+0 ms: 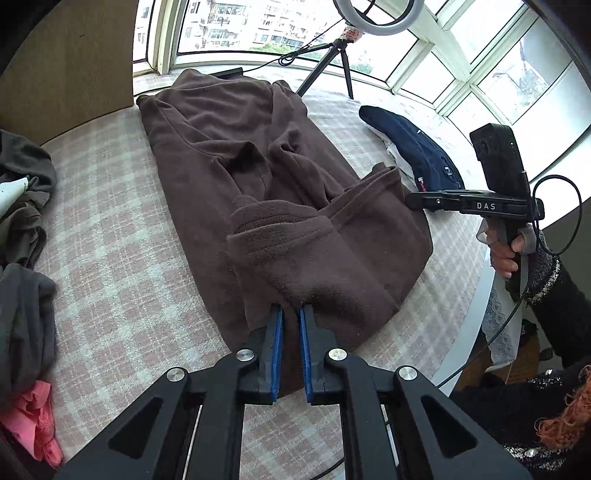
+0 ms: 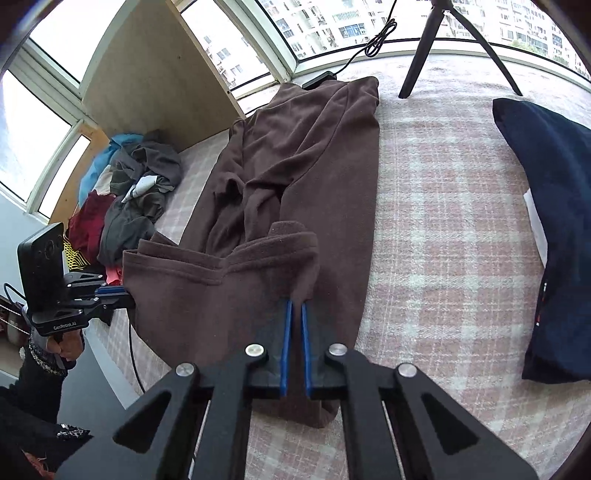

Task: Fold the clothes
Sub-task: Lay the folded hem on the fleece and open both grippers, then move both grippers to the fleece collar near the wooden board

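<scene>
A brown fleece garment lies lengthwise on the plaid-covered surface, with its near hem lifted and doubled back. My left gripper is shut on one corner of that hem, and the fabric bunches up from the blue pads. My right gripper is shut on the other hem corner of the same garment. Each gripper shows in the other's view: the right one at the garment's right edge, the left one at its left edge. A person's hand holds the right gripper's handle.
A heap of mixed clothes sits at the left by a wooden panel. A folded navy garment lies on the right. A tripod with a ring light and a cable stand by the windows behind.
</scene>
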Tool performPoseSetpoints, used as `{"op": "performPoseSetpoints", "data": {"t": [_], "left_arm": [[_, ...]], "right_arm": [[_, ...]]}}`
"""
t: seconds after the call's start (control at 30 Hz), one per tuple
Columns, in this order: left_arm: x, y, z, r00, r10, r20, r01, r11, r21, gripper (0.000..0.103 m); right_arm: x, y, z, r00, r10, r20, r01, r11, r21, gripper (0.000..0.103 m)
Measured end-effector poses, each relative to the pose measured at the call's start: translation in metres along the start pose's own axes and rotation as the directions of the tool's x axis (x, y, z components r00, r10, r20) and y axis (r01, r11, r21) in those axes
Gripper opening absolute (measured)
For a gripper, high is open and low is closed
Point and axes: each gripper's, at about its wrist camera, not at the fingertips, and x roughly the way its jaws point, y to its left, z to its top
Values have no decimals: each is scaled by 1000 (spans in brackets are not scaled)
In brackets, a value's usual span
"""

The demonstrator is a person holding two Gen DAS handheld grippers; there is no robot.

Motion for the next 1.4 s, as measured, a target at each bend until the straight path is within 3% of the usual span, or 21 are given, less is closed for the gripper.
{"op": "performPoseSetpoints", "data": {"t": [0.07,0.13,0.17,0.27,0.37,0.43,0.53,0.6,0.7,0.83,0.97,1.07,1.2,1.27,1.4], "left_arm": [[28,20,5,997,29,-76,-34,997,-67,17],[38,26,7,997,-2,-82,-6,995,-98,21],[31,26,8,998,-1,-57,-4,996,-94,22],[4,24,11,1000,10,29,-8,997,-74,23],[-16,17,10,996,37,81,-36,999,-10,23],[-13,12,11,997,14,80,-17,999,36,23],[18,24,18,1000,-10,17,10,1000,-7,23],[38,34,20,999,24,-23,-25,999,-33,32],[43,35,22,998,38,-40,-39,999,-25,33],[15,29,32,999,31,-29,-32,999,-13,30],[-35,37,71,996,50,73,-49,999,-11,31],[-50,50,118,985,117,129,-117,993,-9,33],[-22,87,181,987,110,119,-103,993,-61,39],[7,104,205,984,157,84,-150,985,-83,39],[56,138,235,983,181,32,-175,973,-151,39]], "right_arm": [[14,-12,9,1000,-14,-27,15,999,35,5],[33,-12,9,993,-65,-94,67,997,22,7],[39,-10,9,989,-92,-115,94,995,11,8],[23,5,9,980,-186,-73,183,982,-46,16],[2,25,9,958,-286,10,285,952,-115,16],[-7,45,9,966,-252,49,257,953,-164,16],[10,64,9,992,-124,0,122,975,-188,16],[38,66,5,984,-170,-57,157,969,-188,16],[61,52,-3,976,-188,-111,170,973,-155,16],[35,54,8,985,-130,-115,120,989,-89,16],[-19,56,42,992,-126,10,127,989,-78,21],[-39,44,79,985,-140,98,146,988,-55,26],[-21,21,133,970,-193,149,198,980,-25,26],[-1,2,159,972,-192,139,193,981,4,37],[49,-28,205,972,-204,114,201,979,37,39]]}}
